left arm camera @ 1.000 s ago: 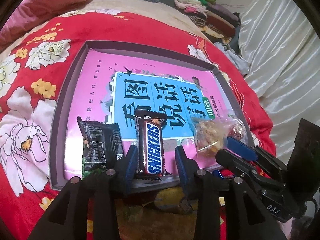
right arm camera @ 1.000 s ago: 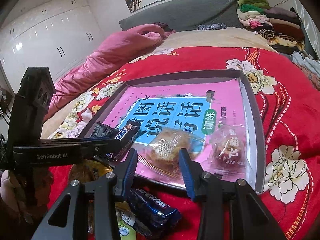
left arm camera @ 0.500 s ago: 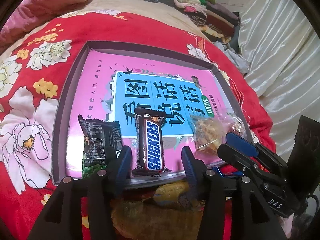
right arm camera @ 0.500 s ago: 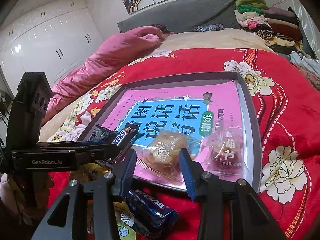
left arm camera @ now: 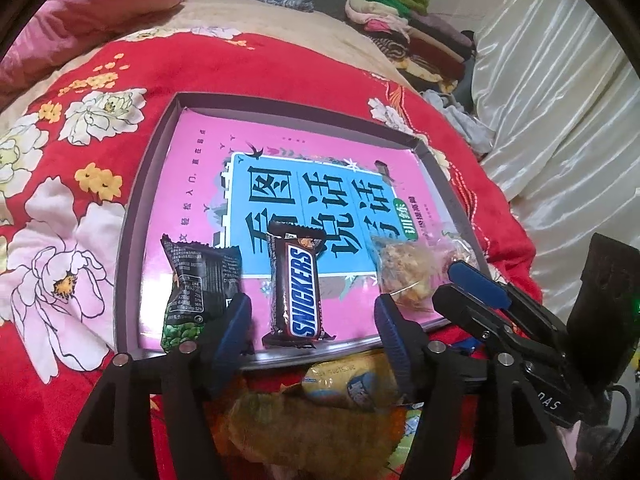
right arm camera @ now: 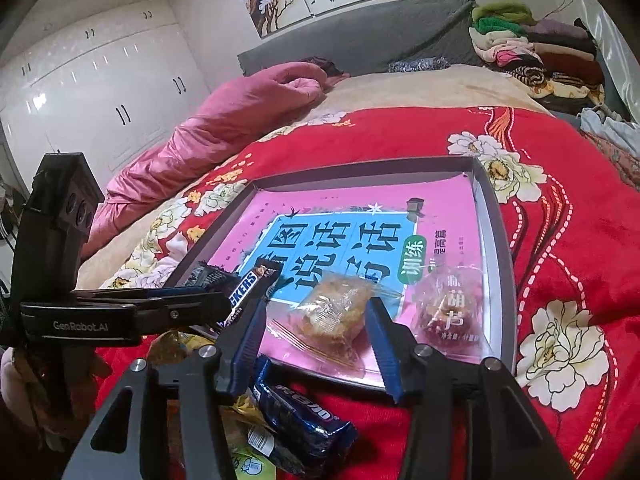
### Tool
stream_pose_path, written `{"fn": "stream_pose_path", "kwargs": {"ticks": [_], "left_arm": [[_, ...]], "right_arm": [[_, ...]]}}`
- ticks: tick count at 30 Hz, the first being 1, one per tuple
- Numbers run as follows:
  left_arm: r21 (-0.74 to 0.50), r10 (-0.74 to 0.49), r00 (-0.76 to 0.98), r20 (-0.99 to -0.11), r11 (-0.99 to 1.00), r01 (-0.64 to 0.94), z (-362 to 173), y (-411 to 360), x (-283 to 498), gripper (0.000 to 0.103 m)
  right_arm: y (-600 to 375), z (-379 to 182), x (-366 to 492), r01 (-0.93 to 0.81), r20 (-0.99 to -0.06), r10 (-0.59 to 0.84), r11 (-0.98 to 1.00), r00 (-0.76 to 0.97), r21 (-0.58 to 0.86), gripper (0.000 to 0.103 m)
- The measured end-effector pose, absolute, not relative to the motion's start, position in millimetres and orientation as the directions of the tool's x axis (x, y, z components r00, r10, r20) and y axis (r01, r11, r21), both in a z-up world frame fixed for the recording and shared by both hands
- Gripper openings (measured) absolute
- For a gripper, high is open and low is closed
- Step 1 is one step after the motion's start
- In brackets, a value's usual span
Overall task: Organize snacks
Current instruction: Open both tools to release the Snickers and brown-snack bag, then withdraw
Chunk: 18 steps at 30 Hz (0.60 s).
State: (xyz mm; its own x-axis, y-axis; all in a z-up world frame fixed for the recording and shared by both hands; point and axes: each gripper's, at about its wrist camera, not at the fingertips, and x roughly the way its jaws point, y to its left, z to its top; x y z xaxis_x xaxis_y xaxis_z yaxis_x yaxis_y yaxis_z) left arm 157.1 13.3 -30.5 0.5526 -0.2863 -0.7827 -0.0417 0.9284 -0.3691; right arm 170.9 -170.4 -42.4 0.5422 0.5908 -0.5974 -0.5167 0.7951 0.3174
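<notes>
Resting on a red floral bedspread (right arm camera: 580,240), a shallow grey tray (left arm camera: 128,264) lined with a pink and blue book cover (left arm camera: 320,200) was recorded as the sorting place.

Items in the tray, along its near edge, left to right:
- dark green-and-black snack packet (left arm camera: 198,280);
- Snickers bar (left arm camera: 298,286), laid lengthwise;
- clear-wrapped crumbly pastry (right arm camera: 334,312);
- clear-wrapped reddish sweet (right arm camera: 450,312), nearest the right wall.

Items outside the tray, on the bedspread just beside its near rim:
- blue Oreo pack (right arm camera: 300,416);
- yellow biscuit packet (left arm camera: 348,384);
- a golden-brown wrapped item (left arm camera: 308,428), blurred, kind not told.

Left claw (left arm camera: 314,320): spread wide, nothing held; the near end of the Snickers bar was framed between its fingers, untouched.
Right claw (right arm camera: 316,336): spread wide, nothing held; the pastry was framed likewise.

Risks judged from this state:
- The two claws were held near each other; a sideways reach could knock one against the other.
- The loose heap lay close under both claws, so a descent could close on two wrappers at once.
- The tray sat on soft bedding; pressure on its near rim could tip it and slide the row out of line.
- The pastry could be crushed by too firm a squeeze.
</notes>
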Motion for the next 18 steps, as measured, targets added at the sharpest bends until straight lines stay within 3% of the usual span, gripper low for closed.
{"fn": "stream_pose_path", "kwargs": {"ticks": [7,18], "left_arm": [[-0.376,-0.289,0.566,-0.772,0.926,-0.039,-22,18,151,0.074],[-0.410,-0.313,0.563,-0.765,0.911,-0.050,-16,29,139,0.075]], "right_arm": [[-170,-35,167,-0.534,-0.570,0.604,0.786,0.557,0.311,0.056],[-169,-29,163,-0.553,-0.556,0.608,0.781,0.567,0.290,0.059]]}}
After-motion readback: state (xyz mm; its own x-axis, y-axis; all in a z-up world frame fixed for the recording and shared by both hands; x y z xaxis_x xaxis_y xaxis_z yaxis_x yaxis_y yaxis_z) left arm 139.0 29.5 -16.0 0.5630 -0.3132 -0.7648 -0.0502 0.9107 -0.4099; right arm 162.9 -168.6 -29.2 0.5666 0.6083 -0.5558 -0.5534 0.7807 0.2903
